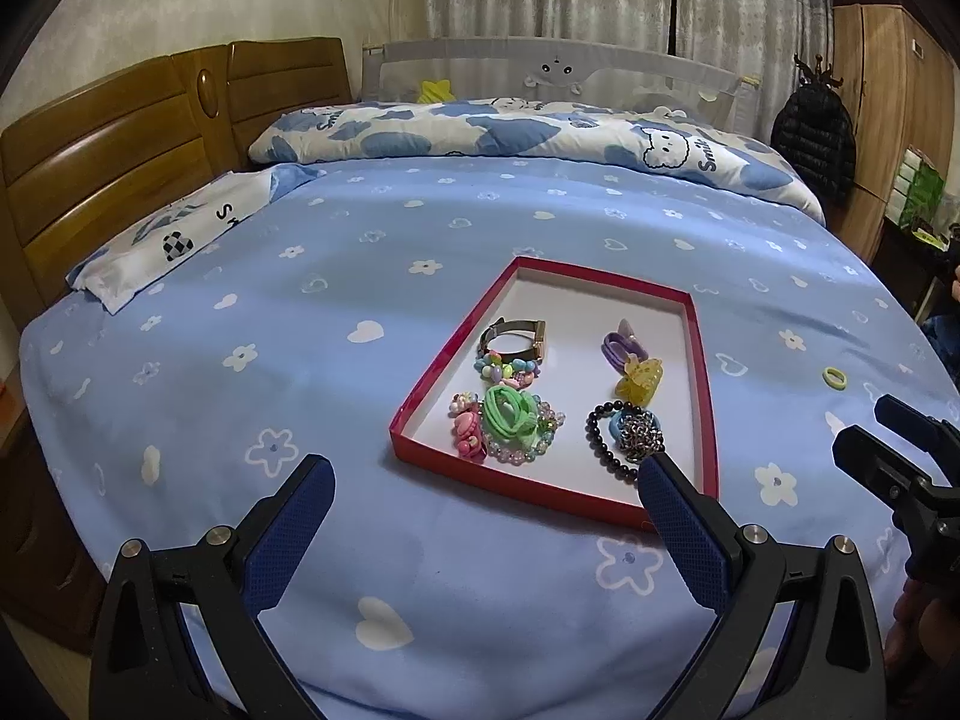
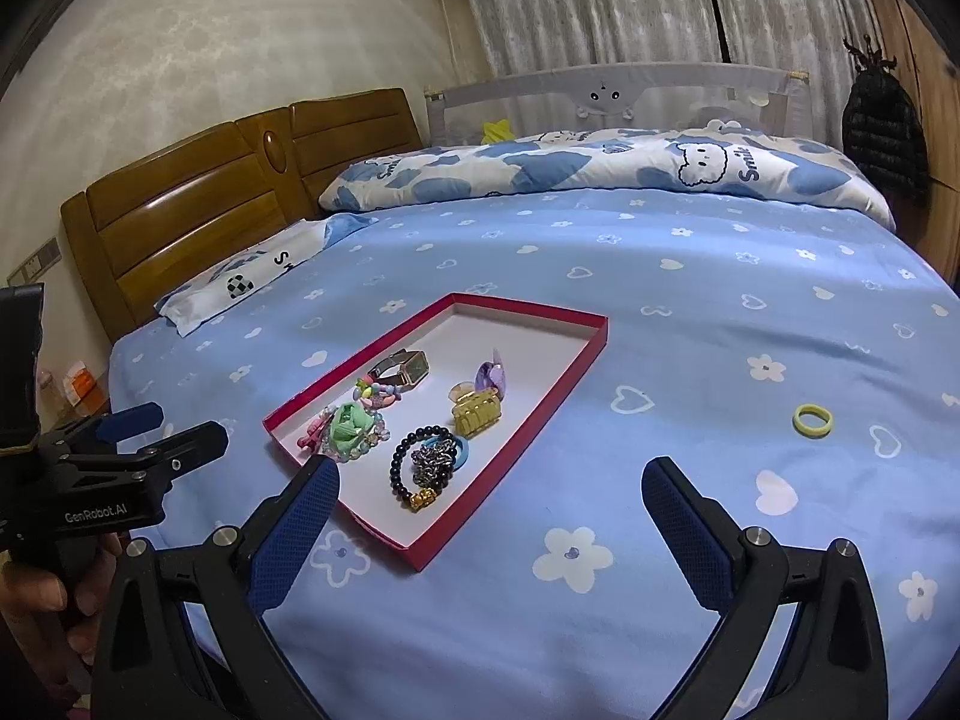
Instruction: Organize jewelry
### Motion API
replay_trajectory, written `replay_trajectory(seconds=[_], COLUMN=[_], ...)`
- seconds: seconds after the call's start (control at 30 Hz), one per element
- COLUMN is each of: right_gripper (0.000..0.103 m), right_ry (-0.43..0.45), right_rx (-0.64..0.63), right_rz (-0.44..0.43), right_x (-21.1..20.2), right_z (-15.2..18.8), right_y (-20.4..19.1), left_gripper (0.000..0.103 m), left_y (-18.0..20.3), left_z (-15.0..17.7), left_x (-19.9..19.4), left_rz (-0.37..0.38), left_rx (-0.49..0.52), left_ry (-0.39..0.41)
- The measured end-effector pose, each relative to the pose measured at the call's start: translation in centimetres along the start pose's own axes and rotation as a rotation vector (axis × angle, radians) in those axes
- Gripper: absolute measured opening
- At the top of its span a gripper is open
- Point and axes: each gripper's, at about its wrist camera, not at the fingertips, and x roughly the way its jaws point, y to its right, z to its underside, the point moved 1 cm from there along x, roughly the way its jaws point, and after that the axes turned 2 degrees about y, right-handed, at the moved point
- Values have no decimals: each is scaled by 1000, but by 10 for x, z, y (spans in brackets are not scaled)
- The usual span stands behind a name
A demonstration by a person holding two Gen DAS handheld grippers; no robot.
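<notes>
The small yellow-green elastic hair ring (image 2: 812, 419), lying flat ahead-right of the open, empty right gripper (image 2: 489, 495), looks light and soft; pinch across one side of its band.

Both fisheye views were dim and bluish, lit softly from overhead. Glare streaked the wooden headboard (image 2: 180, 204), and faint shadows lay on the bed sheet (image 1: 420, 570) beneath the tongs. Edges around the headboard bowed strongly, corners vignetted black; focus stayed fairly sharp throughout.
</notes>
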Motion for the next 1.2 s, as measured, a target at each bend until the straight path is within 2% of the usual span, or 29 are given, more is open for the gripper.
replay_trajectory(seconds=[0.5,1.2], right_gripper=[102,102], right_ry=[15,7], right_rx=[-17,-23], right_rz=[13,2], right_x=[-4,-2], right_z=[1,2], right_y=[-3,-8], left_gripper=[102,102], left_y=[1,-2], left_z=[4,4], left_x=[-6,-4], left_rz=[-27,-38], left_rx=[34,47], left_ry=[38,37])
